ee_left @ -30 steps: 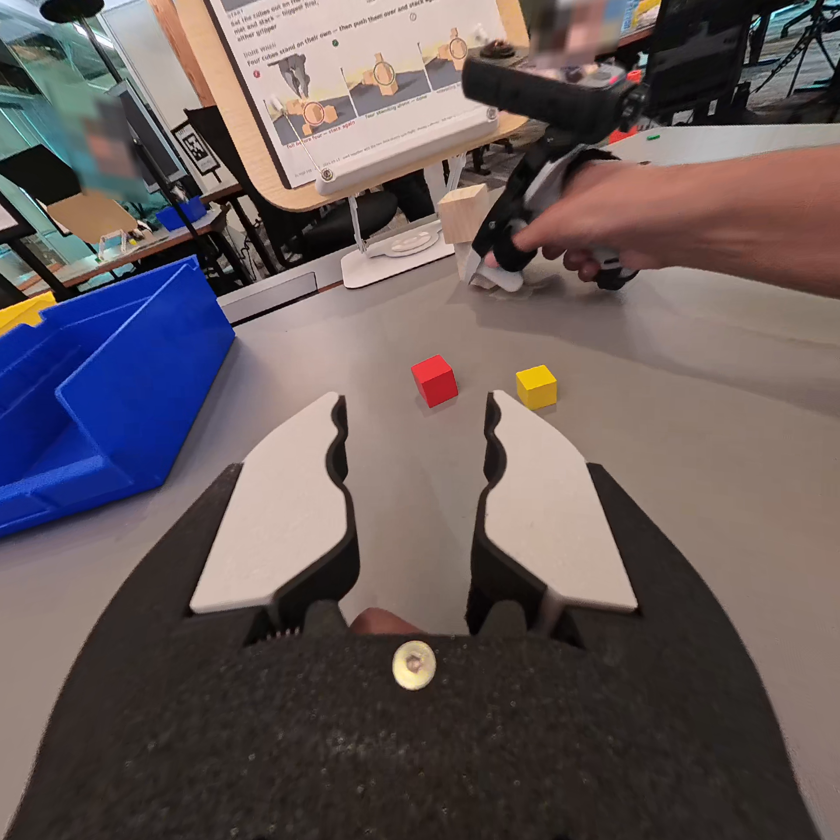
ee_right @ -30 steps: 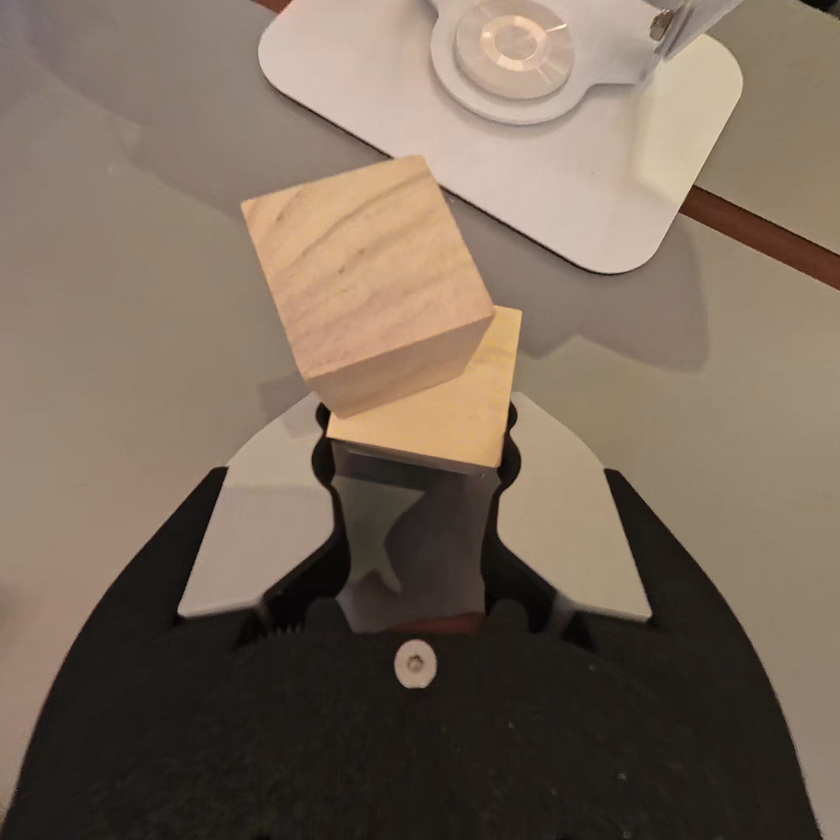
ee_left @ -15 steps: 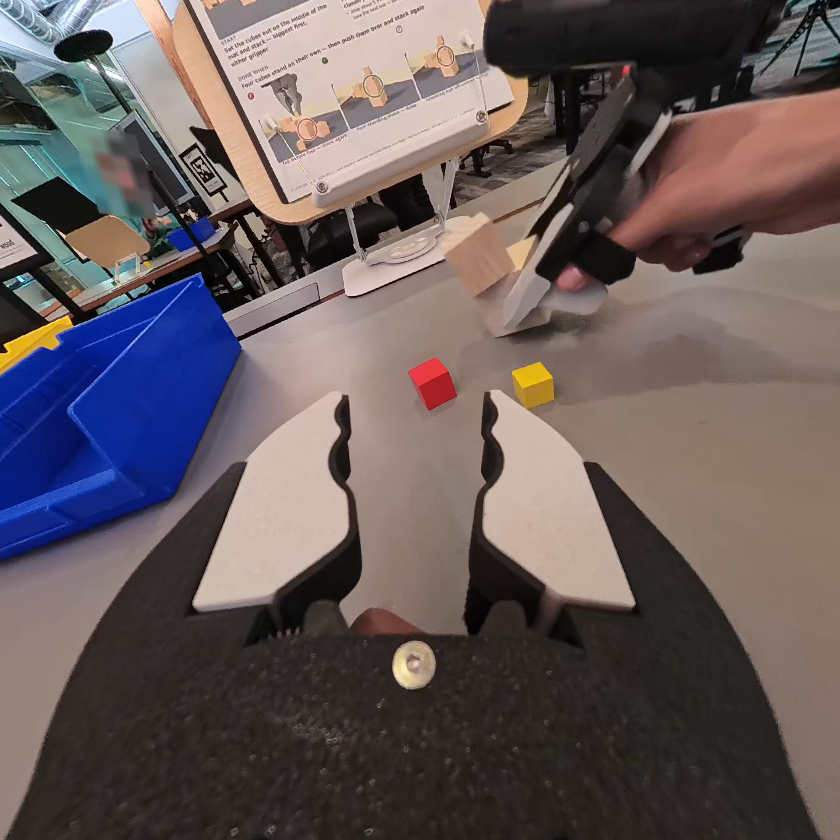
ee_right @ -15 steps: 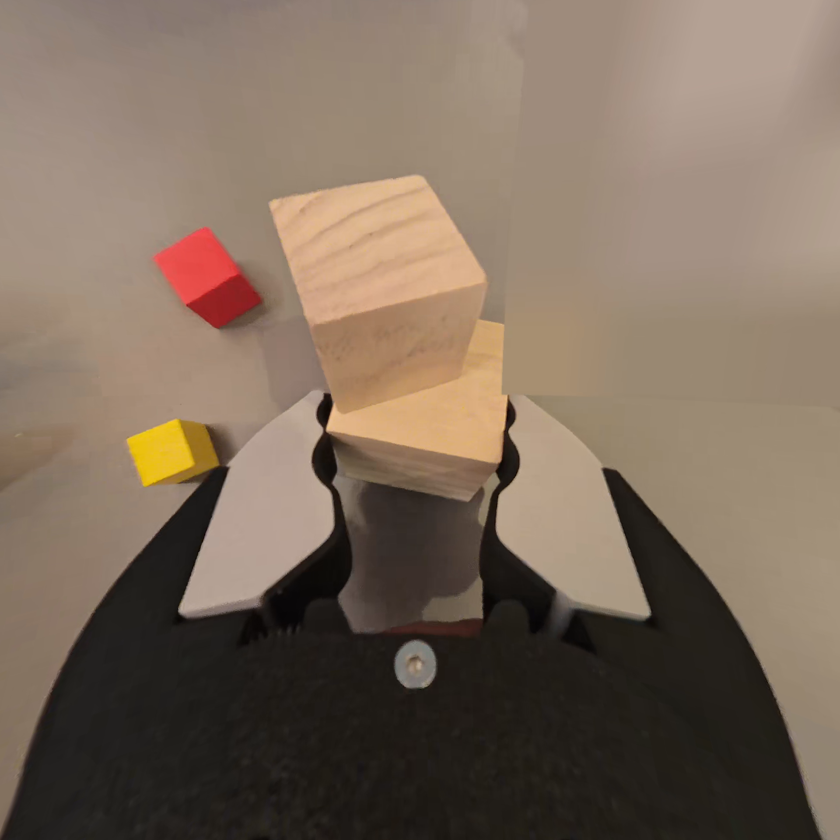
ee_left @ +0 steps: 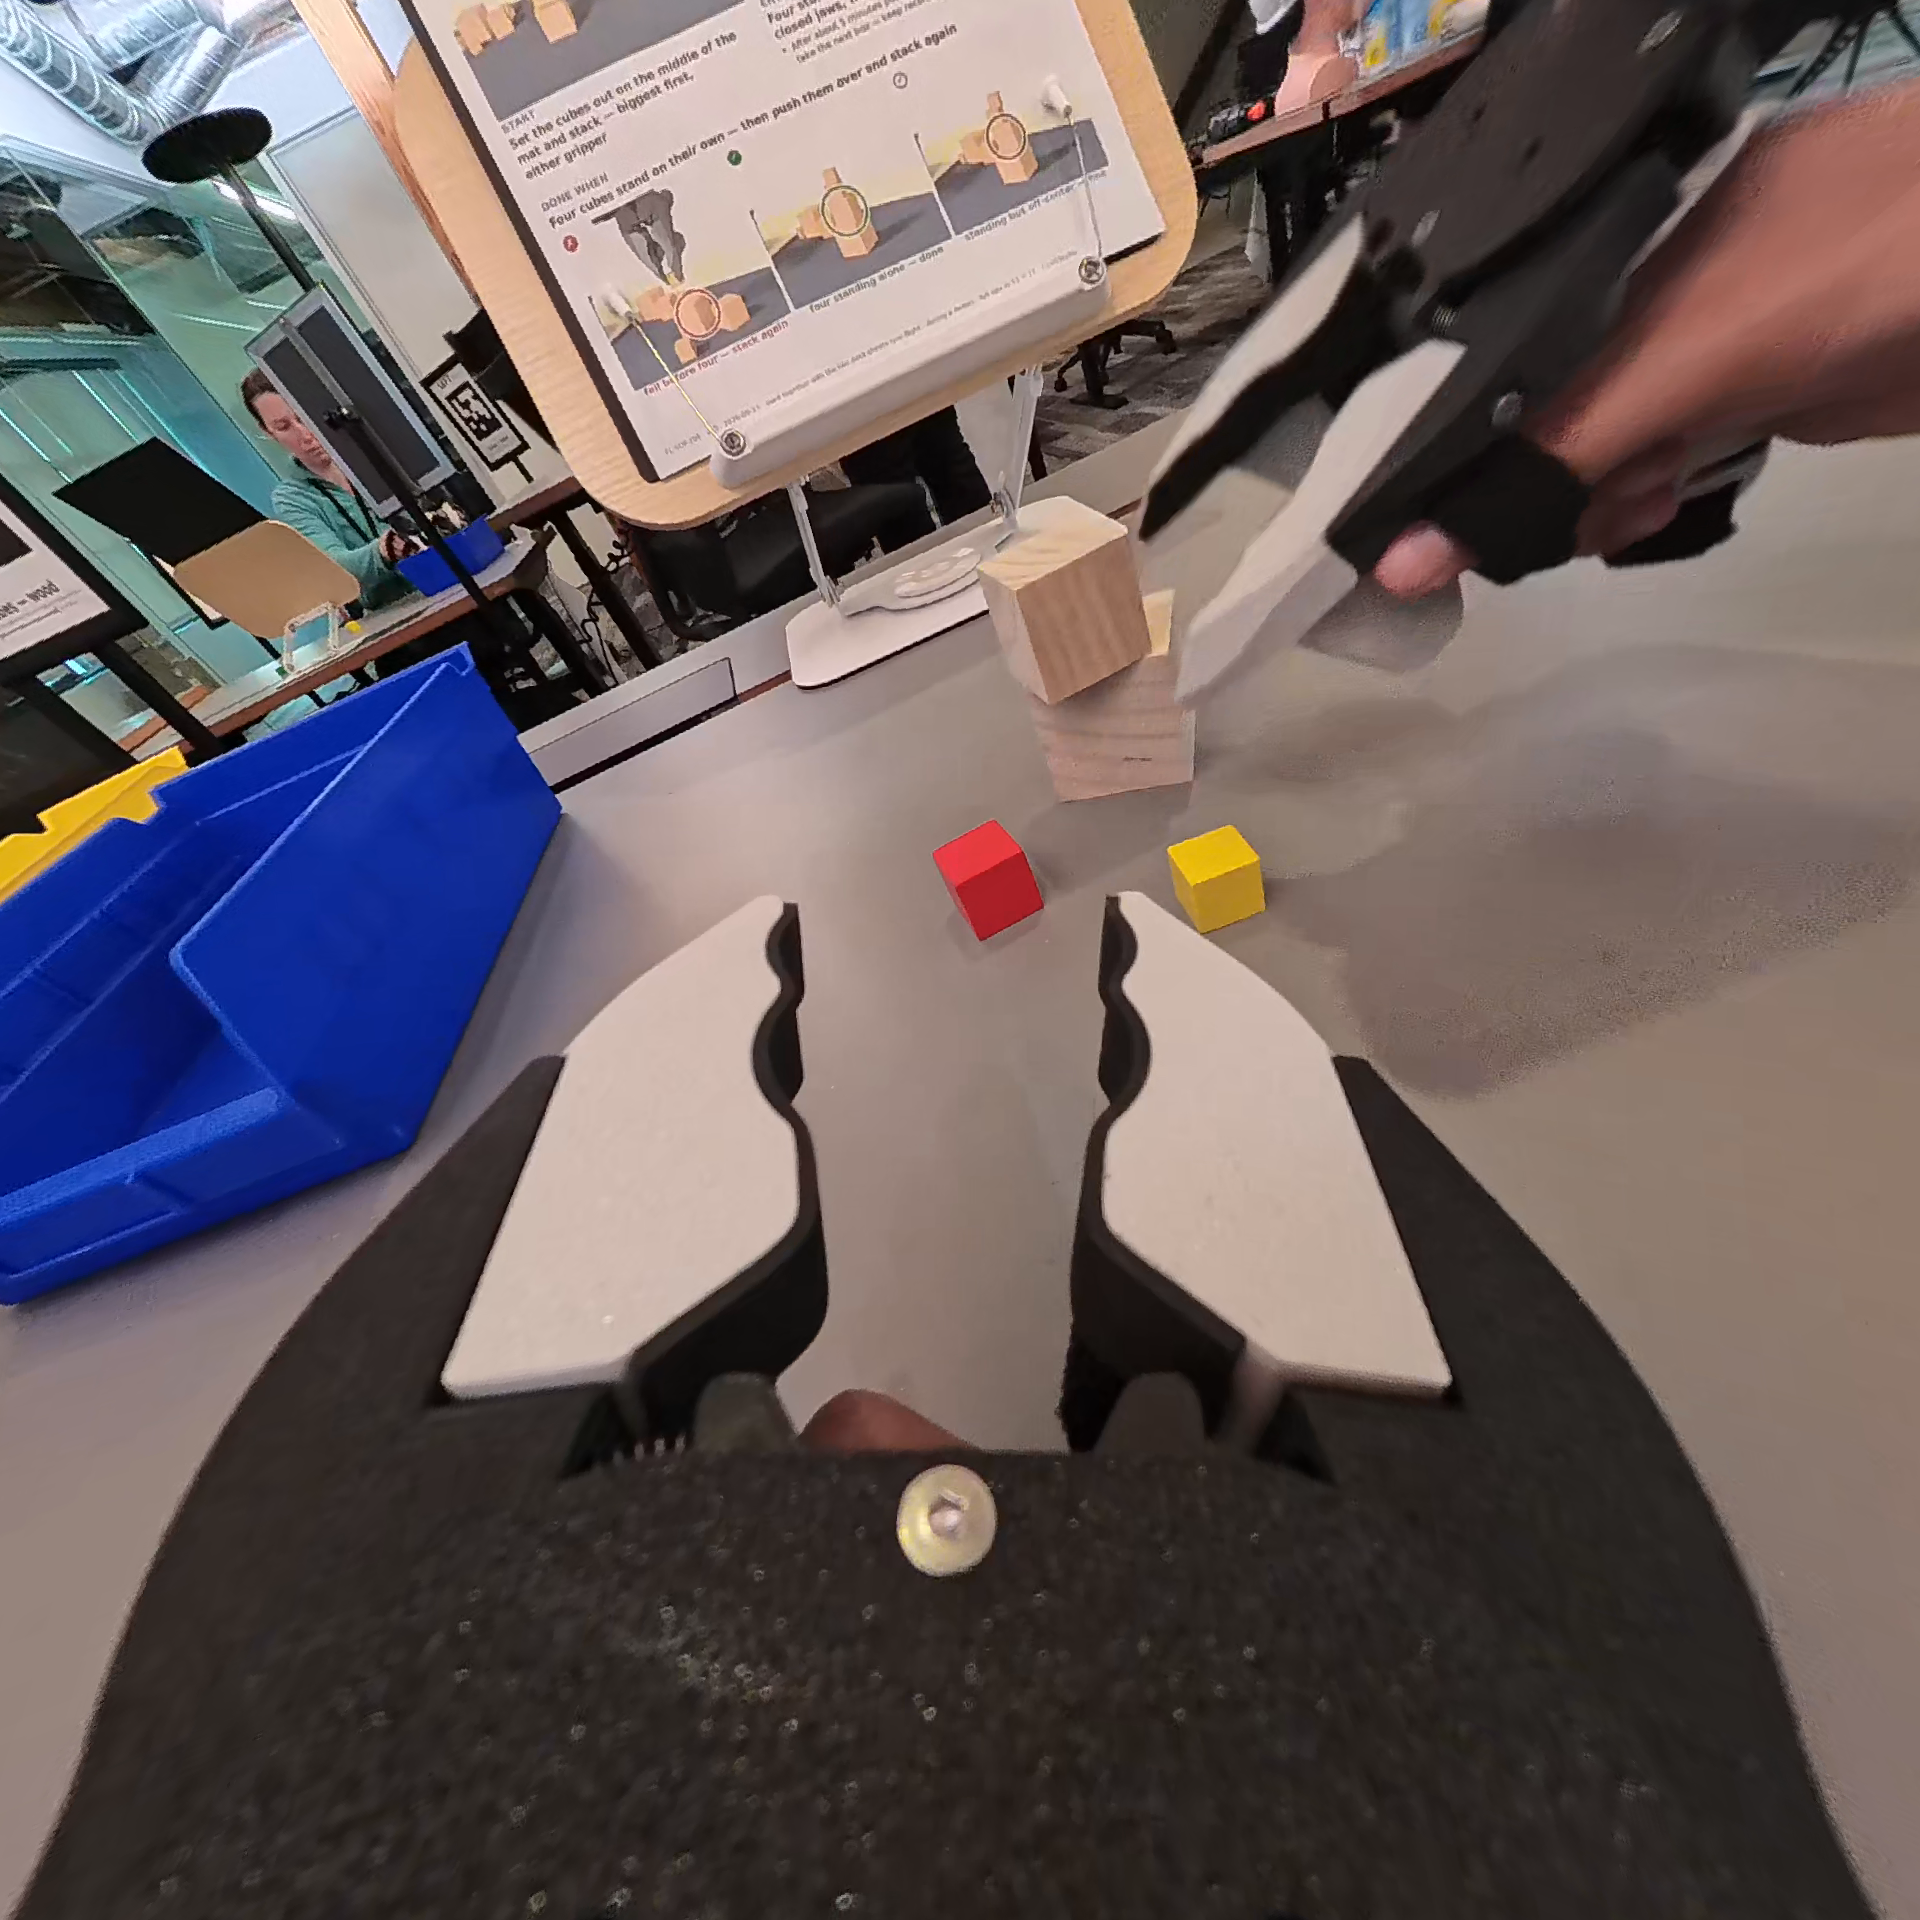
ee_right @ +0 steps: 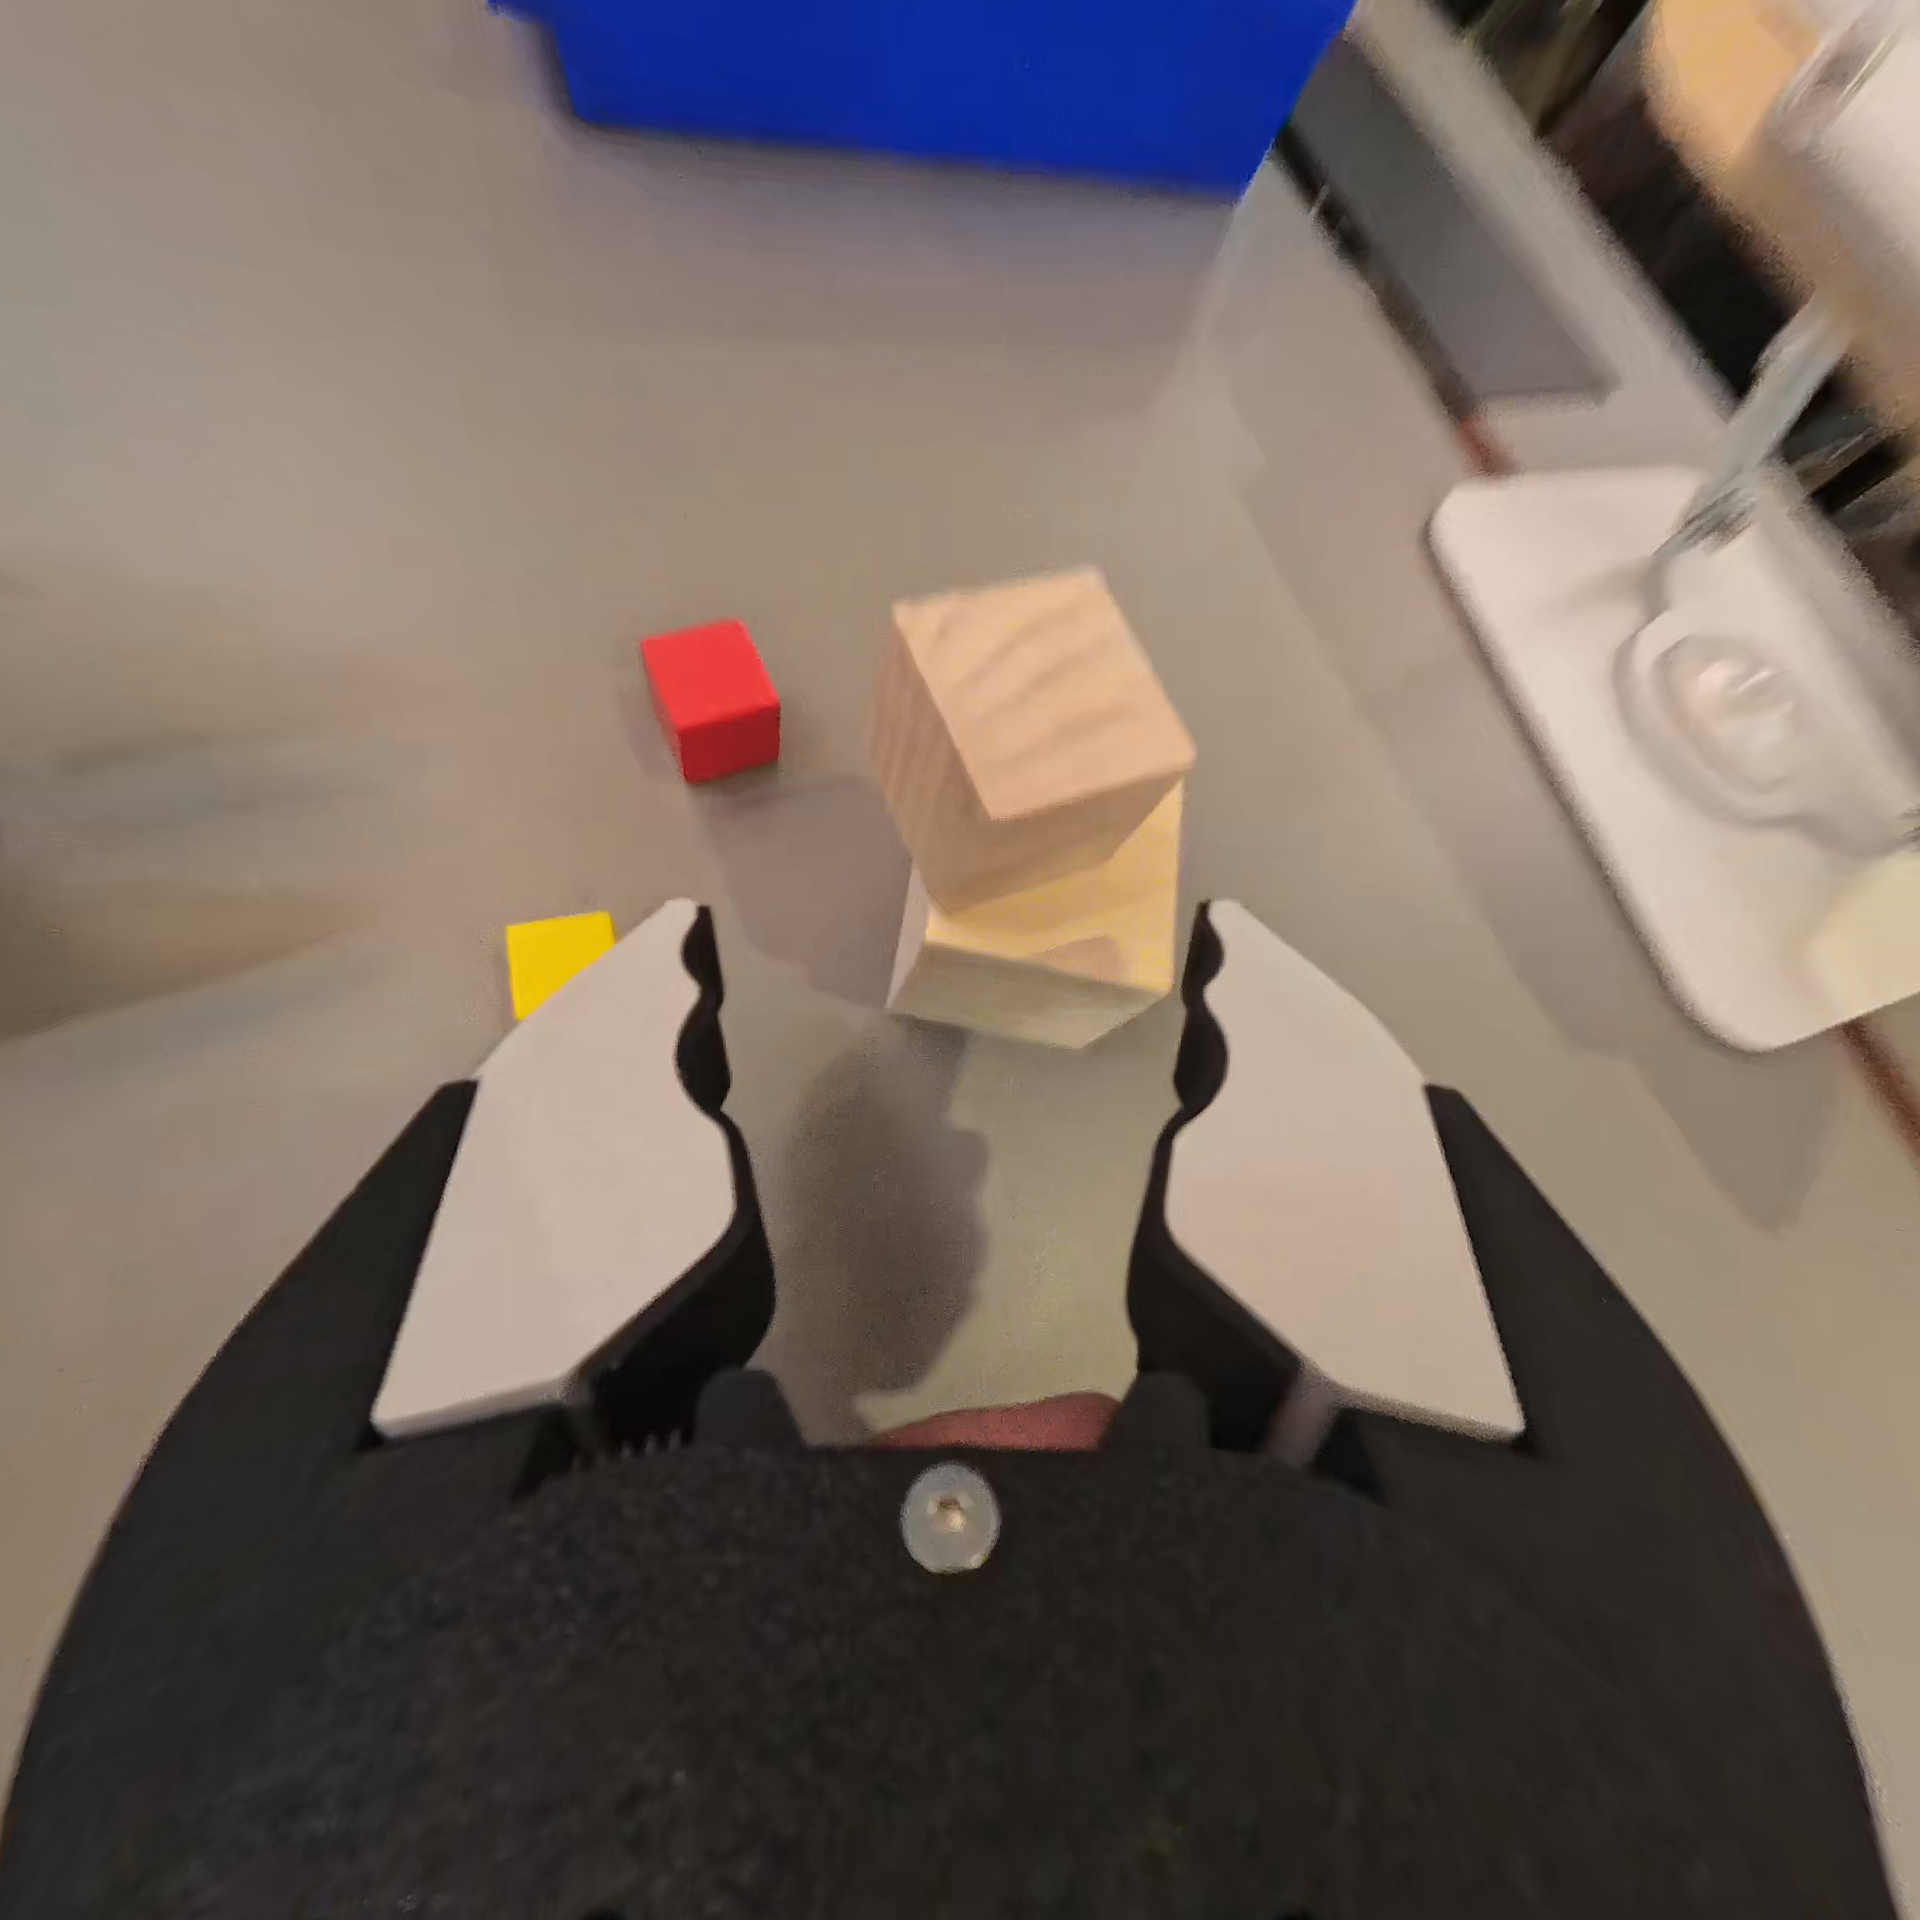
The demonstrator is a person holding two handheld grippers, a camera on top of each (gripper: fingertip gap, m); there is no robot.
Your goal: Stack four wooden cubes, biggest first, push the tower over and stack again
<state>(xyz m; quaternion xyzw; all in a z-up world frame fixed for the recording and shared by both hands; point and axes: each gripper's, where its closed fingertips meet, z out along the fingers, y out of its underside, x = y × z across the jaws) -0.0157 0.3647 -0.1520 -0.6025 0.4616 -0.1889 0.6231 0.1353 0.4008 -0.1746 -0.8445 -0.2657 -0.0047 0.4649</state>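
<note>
Two plain wooden cubes stand stacked on the grey table: a lower cube [ee_left: 1117,732] [ee_right: 1039,961] and an upper cube [ee_left: 1065,608] [ee_right: 1023,727] resting skewed and tilted on it. A small red cube [ee_left: 987,878] [ee_right: 712,698] and a smaller yellow cube [ee_left: 1216,876] [ee_right: 551,956] lie on the table beside the stack. My right gripper [ee_right: 951,935] is open and empty, just behind the stack; it also shows in the left wrist view [ee_left: 1236,582]. My left gripper [ee_left: 945,914] is open and empty, short of the red cube.
A blue bin [ee_left: 239,987] [ee_right: 914,83] stands at the left of the table, a yellow bin [ee_left: 73,831] behind it. An instruction board [ee_left: 790,208] on a white stand base [ee_left: 894,613] [ee_right: 1683,748] stands behind the stack. A person sits at a far desk.
My right gripper has let go of the lower wooden cube, opened wider and drawn back and up from the stack. The left gripper has hardly moved.
</note>
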